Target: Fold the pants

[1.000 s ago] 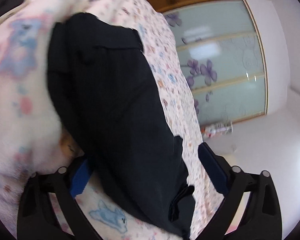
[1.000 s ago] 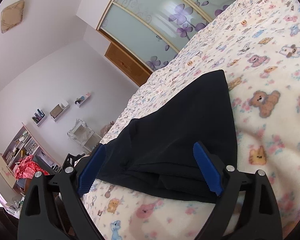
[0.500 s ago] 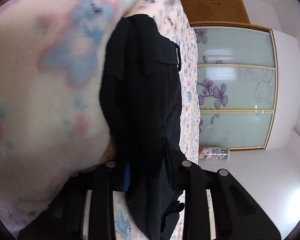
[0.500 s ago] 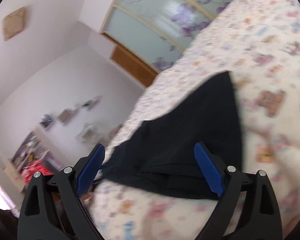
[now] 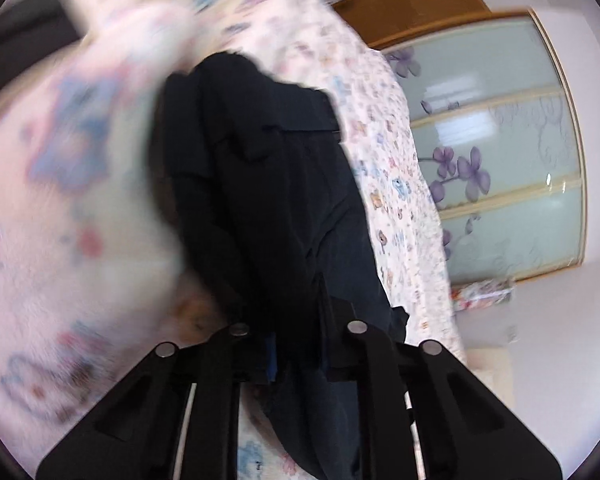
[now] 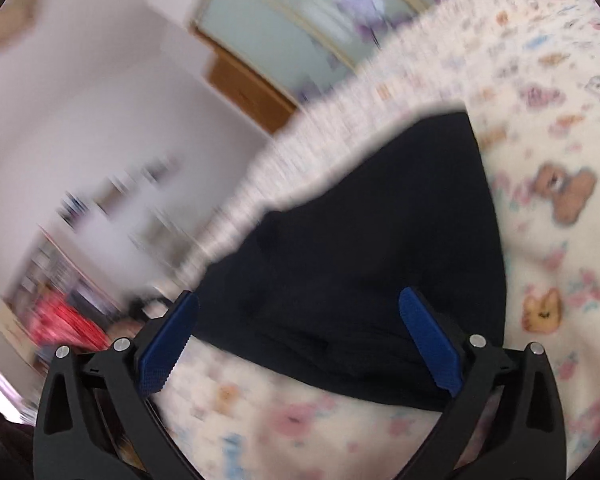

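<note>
Black pants (image 5: 268,184) lie bunched on a pale blanket (image 5: 80,240) printed with bears. In the left wrist view my left gripper (image 5: 296,320) has its jaws closing, and they pinch a fold of the pants at the near end. The cloth hangs down past the fingers. From the right wrist the pants (image 6: 380,220) spread as a dark triangle on the blanket (image 6: 560,140). My right gripper (image 6: 300,312) hovers over their near edge, its jaws opening wide. The blue pads (image 6: 428,340) stand apart from the cloth and press on nothing. This view is blurred by motion.
A wardrobe with frosted glass doors and purple flowers (image 5: 500,168) stands beyond the bed, beside a wooden door (image 5: 412,0). In the right wrist view, blurred wall shelves and a red heap (image 6: 64,320) lie off the bed's left side.
The left jaws went from wide open to pinched on a fold of the pants, and that end has bunched up. The right gripper shifted sideways, blurring its view, with jaws slightly wider.
</note>
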{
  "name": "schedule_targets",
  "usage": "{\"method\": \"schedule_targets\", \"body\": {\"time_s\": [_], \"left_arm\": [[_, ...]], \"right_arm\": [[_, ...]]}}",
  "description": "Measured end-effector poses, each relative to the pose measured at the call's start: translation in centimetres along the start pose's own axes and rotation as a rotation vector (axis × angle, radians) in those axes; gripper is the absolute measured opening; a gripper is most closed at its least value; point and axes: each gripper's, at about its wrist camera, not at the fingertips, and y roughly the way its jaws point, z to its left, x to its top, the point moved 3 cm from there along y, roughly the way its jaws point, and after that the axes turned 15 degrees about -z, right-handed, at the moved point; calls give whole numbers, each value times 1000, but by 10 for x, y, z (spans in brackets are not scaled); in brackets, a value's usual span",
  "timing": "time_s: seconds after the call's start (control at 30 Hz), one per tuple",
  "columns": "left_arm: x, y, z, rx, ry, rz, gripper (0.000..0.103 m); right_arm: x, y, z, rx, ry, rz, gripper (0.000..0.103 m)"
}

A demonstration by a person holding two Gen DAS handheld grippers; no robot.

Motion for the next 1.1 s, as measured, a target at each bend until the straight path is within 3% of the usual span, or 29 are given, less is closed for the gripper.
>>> {"method": "schedule_targets", "body": {"time_s": [0.1,0.23,0.33,0.47,0.57,0.67,0.77,0.87,0.9,1.0,1.1], "left_arm": [[1,-11,-35,-9,132,-36,13],[-6,-19,-85,-3,317,-71,12],[-21,-20,-124,-17,439,-87,12],[-61,-26,-179,-60,621,-102,12],[-99,-31,-211,-103,747,-98,12],[-160,-37,-248,-168,929,-84,12],[-240,-43,-268,-268,1114,-16,13],[-333,-42,-269,-374,1280,123,14],[-373,-36,-259,-391,1335,210,14],[-436,-13,-226,-332,1430,337,14],[-453,-9,-211,-342,1469,279,15]], "right_arm": [[3,-6,10,-25,-34,6,102],[19,-47,2,30,76,-55,102],[28,-82,-7,19,70,-118,102],[34,-115,-31,29,139,-224,102],[40,-118,-41,68,215,-242,102],[41,-120,-42,81,219,-257,102],[45,-120,-46,91,243,-268,102],[48,-124,-52,85,265,-287,102],[49,-124,-53,82,270,-291,102],[50,-126,-56,65,274,-302,102],[51,-129,-57,60,278,-312,102]]}}
